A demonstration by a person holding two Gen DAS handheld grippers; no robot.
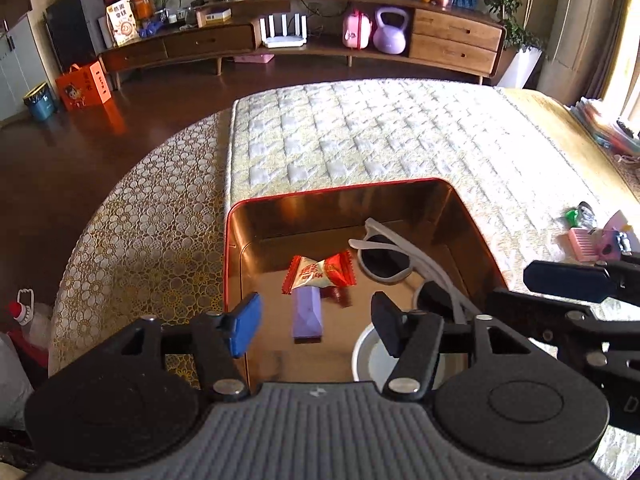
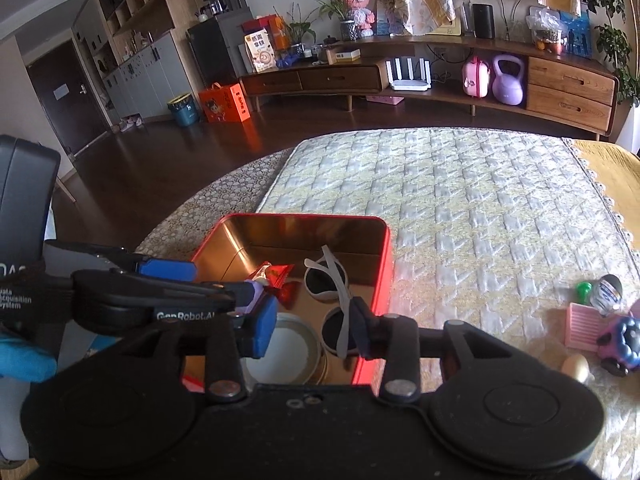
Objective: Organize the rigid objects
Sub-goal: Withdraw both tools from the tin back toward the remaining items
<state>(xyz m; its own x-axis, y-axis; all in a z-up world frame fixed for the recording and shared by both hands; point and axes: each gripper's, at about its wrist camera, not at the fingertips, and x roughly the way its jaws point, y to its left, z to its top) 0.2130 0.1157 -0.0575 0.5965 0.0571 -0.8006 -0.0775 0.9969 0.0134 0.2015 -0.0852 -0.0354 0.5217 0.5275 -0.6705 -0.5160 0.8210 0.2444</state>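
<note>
We look down over a quilted table cover (image 2: 460, 200), the broadest thing in view, with open room stretching far and to the right of the red tin (image 2: 382, 280). The tin sits near the table's left, close edge; its rim walls in everything already gathered.

Inside lie white-framed sunglasses (image 1: 384, 264) against the right wall, their long axis running near to far, a white round lid (image 2: 280, 352) at the near side, a red candy wrapper (image 1: 320, 274) mid-floor, and a purple bar (image 1: 307, 314) just below it, lengthwise toward us.

Our left gripper (image 1: 316, 326) hangs over the tin, jaws partly spread and empty, the purple bar lying directly under the gap. Our right gripper (image 2: 316, 328) hovers above the tin's near right corner, jaws narrower but parted, nothing pressed between them; the sunglasses' arm crosses in front of its right finger, and we cannot tell whether it touches.

What remains loose sits well apart to the right: a pink comb-like piece (image 2: 586, 326), a small bottle with a green cap (image 2: 606, 290), and a purple toy (image 2: 624, 346) by the table's edge. We judge the right hand nearer, with a clear sideways path.
</note>
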